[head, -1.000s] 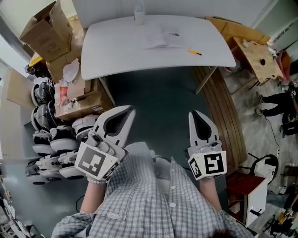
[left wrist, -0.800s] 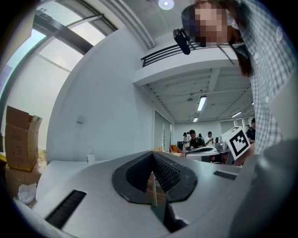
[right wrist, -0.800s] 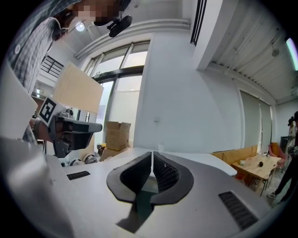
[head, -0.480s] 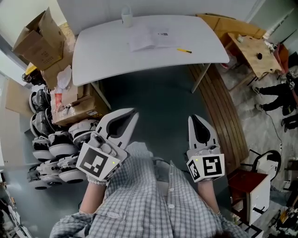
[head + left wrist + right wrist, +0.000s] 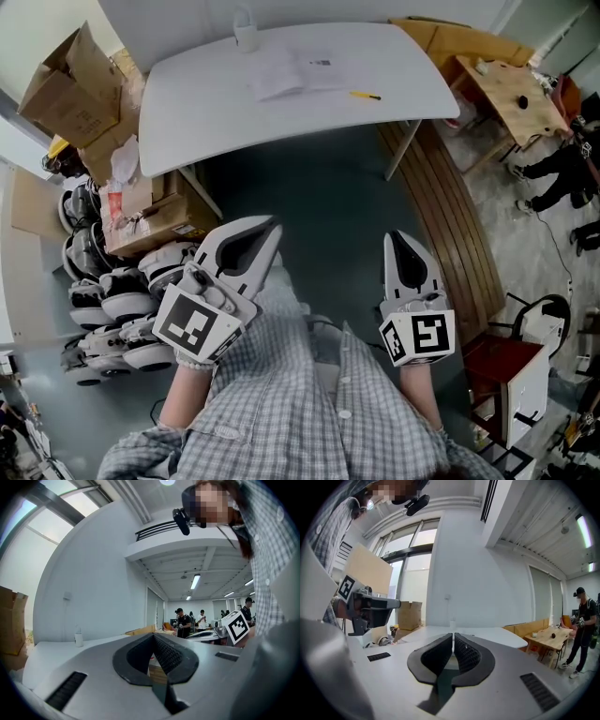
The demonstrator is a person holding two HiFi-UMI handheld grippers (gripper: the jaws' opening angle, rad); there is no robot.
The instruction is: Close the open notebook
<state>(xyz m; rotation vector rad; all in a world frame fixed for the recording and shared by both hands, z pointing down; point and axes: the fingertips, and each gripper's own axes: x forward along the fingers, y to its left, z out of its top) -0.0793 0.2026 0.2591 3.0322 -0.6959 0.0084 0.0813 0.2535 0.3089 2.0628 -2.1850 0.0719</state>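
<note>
1. Head view: the open notebook (image 5: pixel 292 73) sits on the far surface (image 5: pixel 187 103), well apart from left claw (image 5: pixel 270 227) and right claw (image 5: pixel 397 236). The pen (image 5: pixel 365 95) nearby could get swept off.
2. Left gripper view: left claw is clenched on nothing, so it'd probably shove or crumple pages.
3. Right gripper view: right claw is clenched and empty too, same risk.

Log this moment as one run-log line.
stage: pre-contact | left gripper: shut, empty | right gripper: shut, empty | notebook: open on table, untouched | pen: beside notebook
</note>
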